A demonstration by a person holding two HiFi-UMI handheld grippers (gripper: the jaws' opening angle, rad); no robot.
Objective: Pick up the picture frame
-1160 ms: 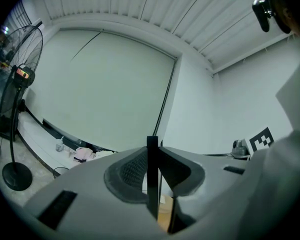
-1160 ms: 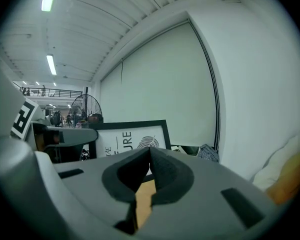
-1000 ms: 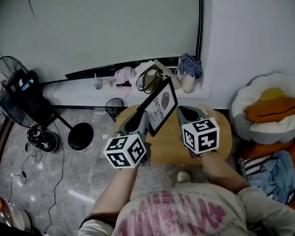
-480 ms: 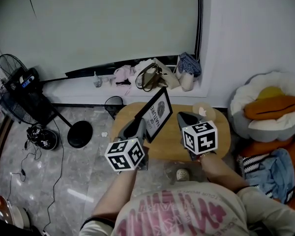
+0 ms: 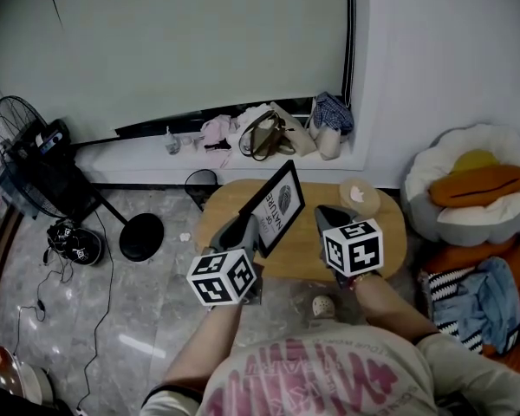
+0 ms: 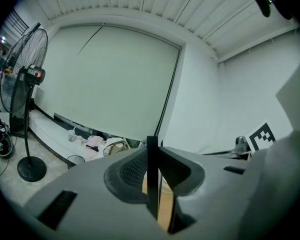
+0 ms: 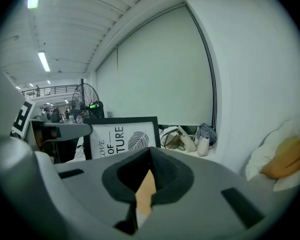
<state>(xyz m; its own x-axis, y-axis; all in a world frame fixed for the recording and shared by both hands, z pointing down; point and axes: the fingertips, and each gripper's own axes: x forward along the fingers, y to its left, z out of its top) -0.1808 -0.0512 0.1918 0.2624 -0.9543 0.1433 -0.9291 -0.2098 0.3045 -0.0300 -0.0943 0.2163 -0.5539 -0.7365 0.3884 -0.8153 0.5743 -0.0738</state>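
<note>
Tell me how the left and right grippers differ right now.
The left gripper is clamped on the black edge of the picture frame. The right gripper is closed on nothing. The left gripper meets the frame edge-on, while the right gripper sits beside it, apart, facing its printed front. Both are held over the wooden table.
</note>
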